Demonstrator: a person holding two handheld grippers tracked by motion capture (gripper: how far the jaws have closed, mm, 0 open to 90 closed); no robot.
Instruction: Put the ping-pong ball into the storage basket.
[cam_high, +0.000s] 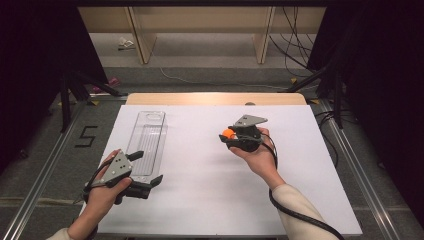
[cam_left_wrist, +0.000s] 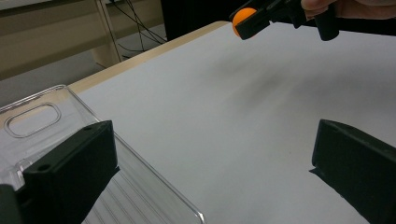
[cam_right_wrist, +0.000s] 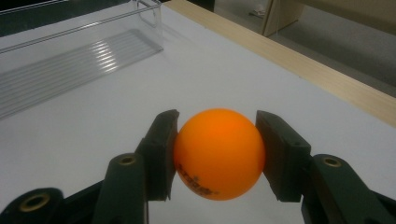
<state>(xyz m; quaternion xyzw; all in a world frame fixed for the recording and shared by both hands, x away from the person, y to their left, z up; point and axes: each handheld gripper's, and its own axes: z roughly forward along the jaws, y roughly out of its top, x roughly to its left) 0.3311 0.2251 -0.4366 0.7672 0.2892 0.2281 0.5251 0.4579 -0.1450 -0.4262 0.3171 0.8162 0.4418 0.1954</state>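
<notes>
An orange ball (cam_right_wrist: 218, 153) sits squeezed between both jaws of my right gripper (cam_right_wrist: 217, 151), held a little above the white table sheet. In the high view that right gripper (cam_high: 229, 135) hovers right of centre with the orange ball (cam_high: 228, 133) at its tip, pointing left. A clear plastic tray (cam_high: 147, 141) lies lengthwise on the left of the sheet. My left gripper (cam_high: 147, 169) rests at the tray's near end, jaws wide apart with nothing between them; one jaw is over the clear tray (cam_left_wrist: 42, 121). The ball (cam_left_wrist: 244, 21) shows far off in the left gripper view.
The white sheet (cam_high: 210, 195) covers a wooden table whose far edge (cam_high: 215, 98) is bare wood. Beyond it stand wooden shelves (cam_high: 200, 30) and floor cables. Metal rails run along both sides of the table.
</notes>
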